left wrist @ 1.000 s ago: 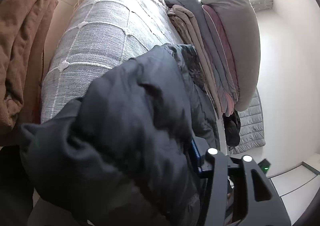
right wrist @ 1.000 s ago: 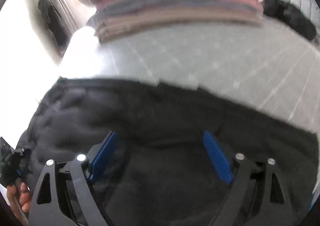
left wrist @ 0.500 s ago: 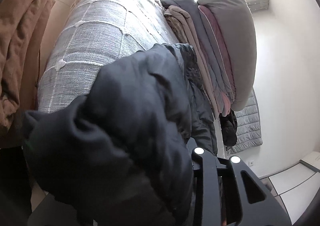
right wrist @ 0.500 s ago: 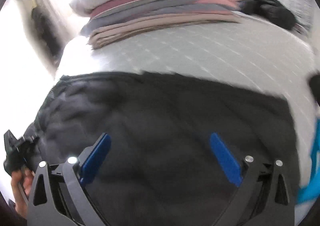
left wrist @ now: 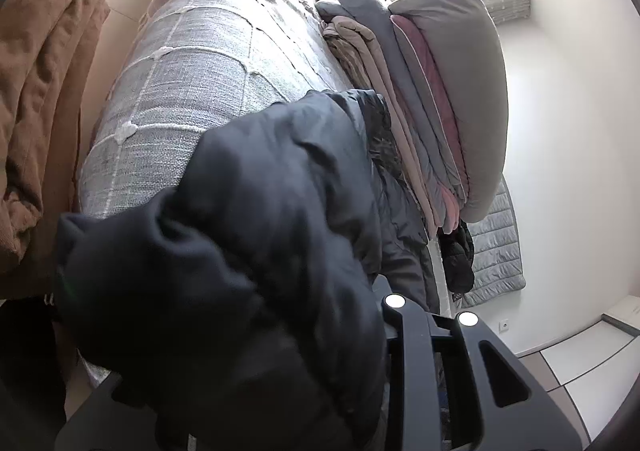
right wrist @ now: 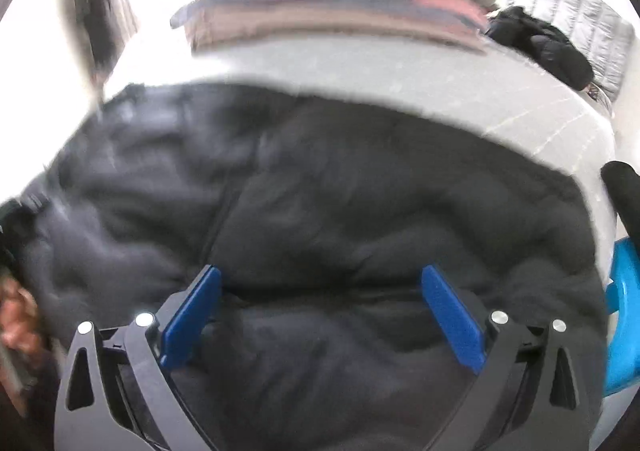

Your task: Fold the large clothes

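Observation:
A black padded jacket lies on the grey quilted bed. My right gripper is open, its blue fingers spread just over the jacket's near part, holding nothing. In the left wrist view a bunched fold of the same jacket covers my left gripper; only its right black arm shows, and the fingertips are hidden under the cloth.
A stack of folded grey, pink and beige clothes lies on the bed beyond the jacket. A brown garment hangs at the left. A small black garment and a grey quilted piece lie at the far right.
My right gripper has moved back along the jacket and stays open. The left view has shifted a little, with the jacket fold still over the gripper.

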### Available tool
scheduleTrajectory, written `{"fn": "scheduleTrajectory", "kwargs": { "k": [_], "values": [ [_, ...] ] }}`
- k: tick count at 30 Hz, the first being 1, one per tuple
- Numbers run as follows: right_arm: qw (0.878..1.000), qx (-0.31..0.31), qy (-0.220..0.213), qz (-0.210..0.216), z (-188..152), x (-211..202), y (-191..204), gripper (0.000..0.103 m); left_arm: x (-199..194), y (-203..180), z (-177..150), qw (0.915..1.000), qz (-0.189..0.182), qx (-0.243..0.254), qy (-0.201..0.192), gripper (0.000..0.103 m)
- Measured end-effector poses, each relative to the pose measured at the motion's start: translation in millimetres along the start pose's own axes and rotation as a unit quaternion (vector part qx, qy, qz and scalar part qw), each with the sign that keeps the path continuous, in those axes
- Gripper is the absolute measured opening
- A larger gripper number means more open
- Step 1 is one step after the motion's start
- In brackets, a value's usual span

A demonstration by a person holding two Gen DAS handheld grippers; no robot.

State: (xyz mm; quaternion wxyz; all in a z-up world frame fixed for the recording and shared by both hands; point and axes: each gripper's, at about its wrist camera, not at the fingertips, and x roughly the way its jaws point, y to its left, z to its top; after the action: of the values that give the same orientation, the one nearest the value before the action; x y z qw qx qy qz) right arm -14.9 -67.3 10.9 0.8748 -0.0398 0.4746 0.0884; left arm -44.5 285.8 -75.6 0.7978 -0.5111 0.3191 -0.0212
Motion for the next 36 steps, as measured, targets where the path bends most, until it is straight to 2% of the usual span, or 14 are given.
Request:
{"fn": "scheduleTrajectory", "kwargs": {
  "k": [1, 4, 6, 9, 10, 12, 15, 17, 19, 22, 24, 27, 30, 36],
  "values": [
    [1.0, -0.01, 0.002, -0.013, -4.6, 12.6, 5.3, 0.097, -0.4, 0.5, -0.2, 1.0, -0.002, -0.001, 0.0, 0.024],
    [1.0, 0.007, 0.009, -0.01, -5.9, 9.3, 7.0, 0.096, -2.0, 1.9, -0.2, 1.0, -0.002, -0.002, 0.001, 0.023],
    [0.999, 0.03, -0.015, 0.014, -2.0, -4.6, 0.7, 0.096, -1.2, 3.9, 0.9, 0.9999, -0.004, -0.01, 0.004, 0.023],
    [0.998, 0.048, -0.051, -0.006, 8.1, -13.7, -1.5, 0.097, -1.3, 3.4, -0.2, 0.9999, -0.004, -0.015, 0.003, 0.023],
    [0.998, 0.051, -0.045, -0.012, 9.6, -10.5, 0.0, 0.097, -1.1, 2.8, -0.3, 0.9999, -0.003, -0.015, 0.002, 0.023],
    [0.999, 0.04, -0.005, -0.022, 12.8, 19.0, 1.8, 0.097, -0.8, 0.6, -1.3, 0.9999, -0.005, -0.012, 0.001, 0.023],
    [0.999, 0.022, 0.0, -0.045, 12.2, 32.7, 7.7, 0.097, -2.5, -6.7, -1.3, 1.0, -0.001, 0.004, -0.004, 0.023],
    [0.999, 0.039, 0.009, -0.027, 14.1, 27.4, 4.3, 0.097, -3.7, -7.7, -0.6, 1.0, 0.0, 0.003, -0.007, 0.023],
    [0.998, 0.061, -0.023, -0.003, 18.5, 12.1, 1.5, 0.097, -4.3, -7.0, -0.3, 1.0, -0.001, -0.001, -0.008, 0.023],
    [0.998, 0.037, -0.055, -0.019, 24.2, 1.4, 13.1, 0.097, -5.9, -10.5, -0.6, 0.9999, 0.001, 0.006, -0.012, 0.023],
    [0.999, 0.007, -0.006, -0.033, 25.5, 30.1, 23.8, 0.097, -8.4, -14.3, -1.8, 0.9998, -0.003, 0.014, -0.016, 0.023],
    [0.998, -0.01, -0.016, -0.052, 24.8, 46.1, 31.9, 0.097, -14.0, -28.1, -3.3, 0.9987, -0.006, 0.041, -0.031, 0.023],
    [0.999, -0.004, -0.009, -0.047, 26.5, 49.8, 29.1, 0.098, -22.7, -52.3, -7.2, 0.9953, -0.014, 0.082, -0.051, 0.023],
    [0.999, 0.01, -0.016, -0.036, 21.4, 46.5, 19.4, 0.098, -40.8, -134.2, -32.3, 0.9801, -0.063, 0.175, -0.068, 0.022]
  ]
}}
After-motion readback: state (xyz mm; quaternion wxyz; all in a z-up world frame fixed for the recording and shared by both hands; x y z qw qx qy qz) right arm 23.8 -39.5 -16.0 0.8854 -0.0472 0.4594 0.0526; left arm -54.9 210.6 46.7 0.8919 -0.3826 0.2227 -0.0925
